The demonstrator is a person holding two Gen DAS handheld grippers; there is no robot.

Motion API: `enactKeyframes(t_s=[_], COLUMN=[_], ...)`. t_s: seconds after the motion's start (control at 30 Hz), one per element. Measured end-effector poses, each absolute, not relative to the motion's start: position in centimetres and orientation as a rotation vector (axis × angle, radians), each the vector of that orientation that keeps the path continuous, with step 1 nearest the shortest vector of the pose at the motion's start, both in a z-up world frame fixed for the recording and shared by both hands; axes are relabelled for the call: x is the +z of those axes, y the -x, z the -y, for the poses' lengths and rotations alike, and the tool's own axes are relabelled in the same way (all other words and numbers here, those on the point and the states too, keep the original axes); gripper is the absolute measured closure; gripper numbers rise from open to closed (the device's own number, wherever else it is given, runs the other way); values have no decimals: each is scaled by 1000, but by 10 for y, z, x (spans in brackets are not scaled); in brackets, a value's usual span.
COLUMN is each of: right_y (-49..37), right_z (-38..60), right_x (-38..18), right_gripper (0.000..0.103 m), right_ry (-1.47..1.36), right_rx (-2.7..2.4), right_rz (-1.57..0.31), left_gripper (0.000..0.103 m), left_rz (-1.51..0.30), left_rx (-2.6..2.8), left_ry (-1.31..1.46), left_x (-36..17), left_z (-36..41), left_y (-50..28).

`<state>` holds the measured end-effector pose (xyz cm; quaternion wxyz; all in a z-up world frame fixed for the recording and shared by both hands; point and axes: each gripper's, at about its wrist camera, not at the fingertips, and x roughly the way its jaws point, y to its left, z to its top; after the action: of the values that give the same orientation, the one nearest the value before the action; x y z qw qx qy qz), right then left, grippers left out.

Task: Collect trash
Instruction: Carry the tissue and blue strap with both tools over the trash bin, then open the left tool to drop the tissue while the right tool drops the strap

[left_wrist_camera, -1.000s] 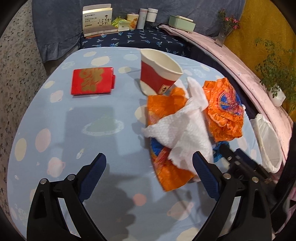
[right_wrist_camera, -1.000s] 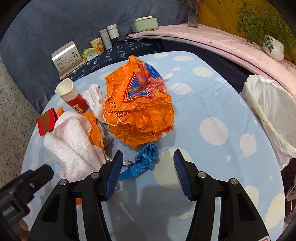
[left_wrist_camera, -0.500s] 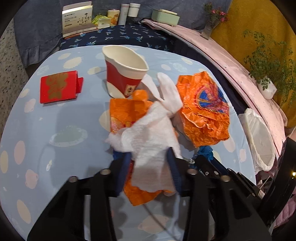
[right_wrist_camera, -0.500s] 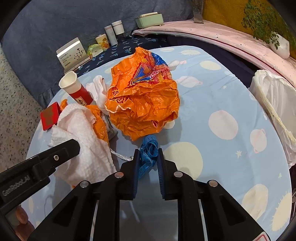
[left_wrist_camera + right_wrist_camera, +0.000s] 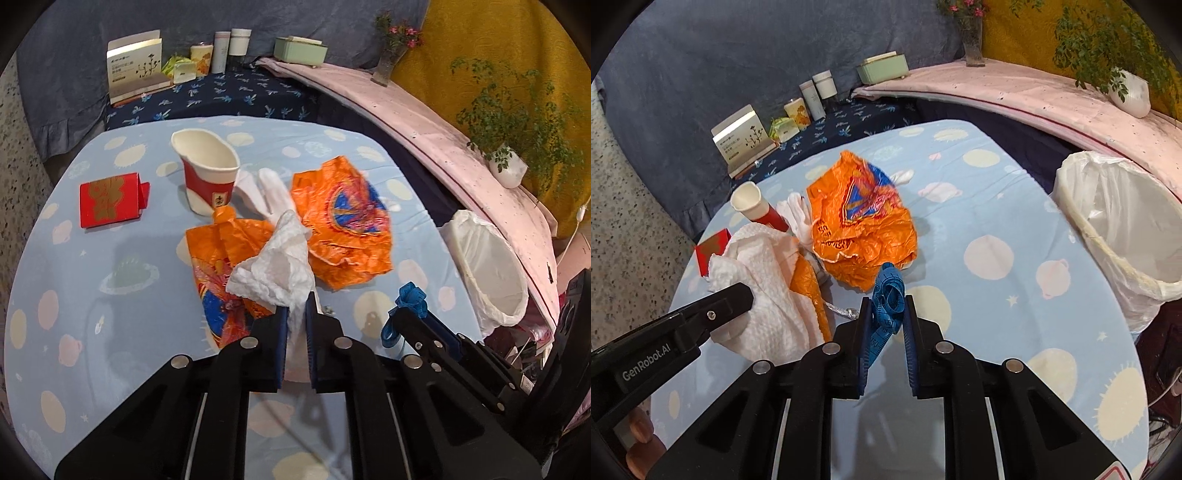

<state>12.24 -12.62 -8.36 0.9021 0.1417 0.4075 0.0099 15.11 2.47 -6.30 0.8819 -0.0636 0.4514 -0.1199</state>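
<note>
My left gripper (image 5: 295, 314) is shut on a crumpled white paper towel (image 5: 275, 269) and holds it above an orange wrapper (image 5: 225, 258). My right gripper (image 5: 886, 306) is shut on a blue measuring tape (image 5: 888, 291), lifted off the table; the tape also shows in the left wrist view (image 5: 408, 299). A second crumpled orange wrapper (image 5: 862, 221) lies mid-table. A red and white paper cup (image 5: 207, 173) stands behind it, next to a white glove (image 5: 266, 188). A red packet (image 5: 110, 199) lies at the left.
A bin lined with a white bag (image 5: 1123, 221) stands off the table's right edge. Boxes and bottles (image 5: 221, 51) line the dark shelf behind. A potted plant (image 5: 506, 162) sits on the pink ledge. A thin silver chain (image 5: 842, 310) lies near the tape.
Both grippers closed, the left on the paper towel and the right on the blue tape. Both have lifted their items off the table.
</note>
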Motion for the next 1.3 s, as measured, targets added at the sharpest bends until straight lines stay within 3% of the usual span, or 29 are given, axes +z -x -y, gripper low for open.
enactKeyframes(t_s=[0.57,1.3], right_y=[-75,-65], right_z=[202,352], right_x=[-43,-66], right_gripper=[87,88], right_ry=[-373,-462], right_rx=[-74,-347], right_rz=[-706,-677], left_gripper=[95,94], left_rz=[-867,-900], left_rx=[-391,-711], left_ry=[26,-89], left_x=[-23,-31], left_z=[69,237], left_y=[-119,-149])
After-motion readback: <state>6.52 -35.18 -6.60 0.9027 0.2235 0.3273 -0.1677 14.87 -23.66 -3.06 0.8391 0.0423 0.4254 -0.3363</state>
